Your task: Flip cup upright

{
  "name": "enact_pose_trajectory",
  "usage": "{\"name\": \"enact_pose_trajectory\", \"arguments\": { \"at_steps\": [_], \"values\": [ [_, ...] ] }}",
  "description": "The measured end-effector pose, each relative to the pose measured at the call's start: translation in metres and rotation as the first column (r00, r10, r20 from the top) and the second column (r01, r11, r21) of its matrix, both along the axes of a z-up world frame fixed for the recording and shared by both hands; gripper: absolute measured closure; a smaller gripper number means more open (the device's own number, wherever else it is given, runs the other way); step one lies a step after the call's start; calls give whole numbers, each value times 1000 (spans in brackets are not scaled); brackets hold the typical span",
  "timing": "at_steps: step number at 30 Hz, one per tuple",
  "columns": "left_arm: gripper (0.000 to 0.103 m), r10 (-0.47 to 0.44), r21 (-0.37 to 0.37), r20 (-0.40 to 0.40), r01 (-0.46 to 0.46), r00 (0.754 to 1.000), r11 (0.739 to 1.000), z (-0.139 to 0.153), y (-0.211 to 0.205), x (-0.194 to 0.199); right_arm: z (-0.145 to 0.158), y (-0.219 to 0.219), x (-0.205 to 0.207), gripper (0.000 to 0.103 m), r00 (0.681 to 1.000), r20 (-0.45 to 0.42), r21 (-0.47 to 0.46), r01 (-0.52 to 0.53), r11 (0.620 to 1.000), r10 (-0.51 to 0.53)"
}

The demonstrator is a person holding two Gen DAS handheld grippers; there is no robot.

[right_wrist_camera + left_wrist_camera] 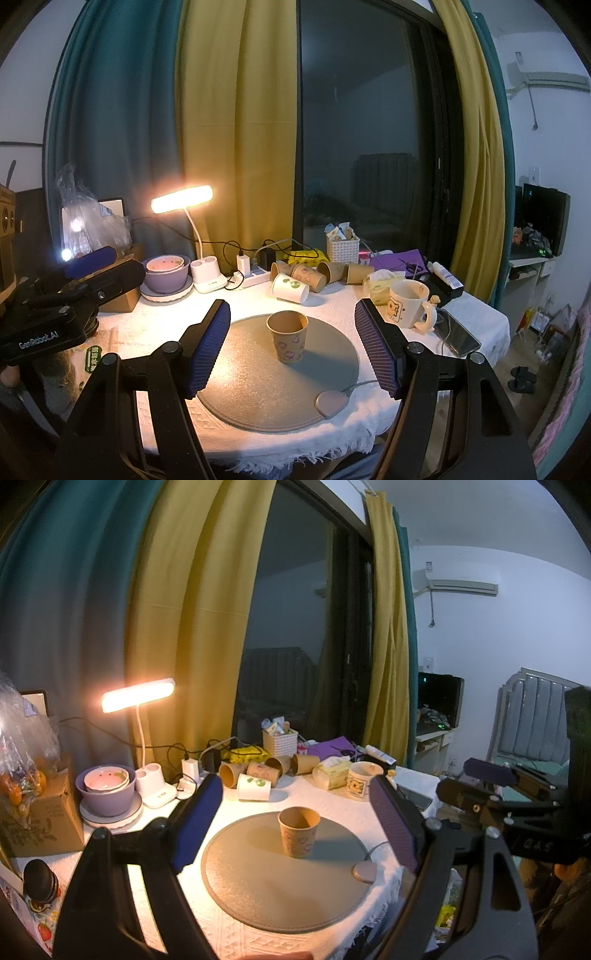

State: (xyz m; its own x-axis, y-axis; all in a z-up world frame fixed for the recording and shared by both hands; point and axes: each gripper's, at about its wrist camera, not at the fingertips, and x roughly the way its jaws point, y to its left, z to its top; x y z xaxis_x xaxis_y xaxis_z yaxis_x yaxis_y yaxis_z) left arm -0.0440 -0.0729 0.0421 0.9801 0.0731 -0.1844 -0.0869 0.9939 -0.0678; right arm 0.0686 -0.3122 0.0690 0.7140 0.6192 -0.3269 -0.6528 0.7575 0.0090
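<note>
A brown paper cup [298,830] with small printed figures stands upright, mouth up, on the round grey mat [258,886]. It also shows in the right wrist view [287,336] on the mat [258,387]. My left gripper [295,812] is open and empty, its blue pads wide apart on either side of the cup, a little nearer to me than the cup. My right gripper [291,343] is open and empty, held back from the cup in the same way. The right gripper also shows at the right edge of the left wrist view [491,779], and the left gripper at the left of the right wrist view [88,258].
Several paper cups [306,275] lie on their sides at the back of the table. A cartoon mug [408,302], tissue pack [380,284], phone [458,338], white basket [342,248], lit desk lamp [183,199], purple bowls [166,273], power strip [251,275] and cardboard box [40,819] surround the mat.
</note>
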Motion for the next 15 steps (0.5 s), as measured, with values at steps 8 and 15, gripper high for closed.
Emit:
{"name": "enact_pose_trajectory", "arguments": {
  "at_steps": [8, 15],
  "values": [
    [20, -4, -4, 2, 4, 1000, 1000, 0, 0, 0, -1, 0, 0, 30, 1000, -4, -1, -1, 1000, 1],
    [20, -4, -5, 1, 4, 1000, 1000, 0, 0, 0, -1, 0, 0, 30, 1000, -5, -2, -1, 1000, 1]
  ]
}}
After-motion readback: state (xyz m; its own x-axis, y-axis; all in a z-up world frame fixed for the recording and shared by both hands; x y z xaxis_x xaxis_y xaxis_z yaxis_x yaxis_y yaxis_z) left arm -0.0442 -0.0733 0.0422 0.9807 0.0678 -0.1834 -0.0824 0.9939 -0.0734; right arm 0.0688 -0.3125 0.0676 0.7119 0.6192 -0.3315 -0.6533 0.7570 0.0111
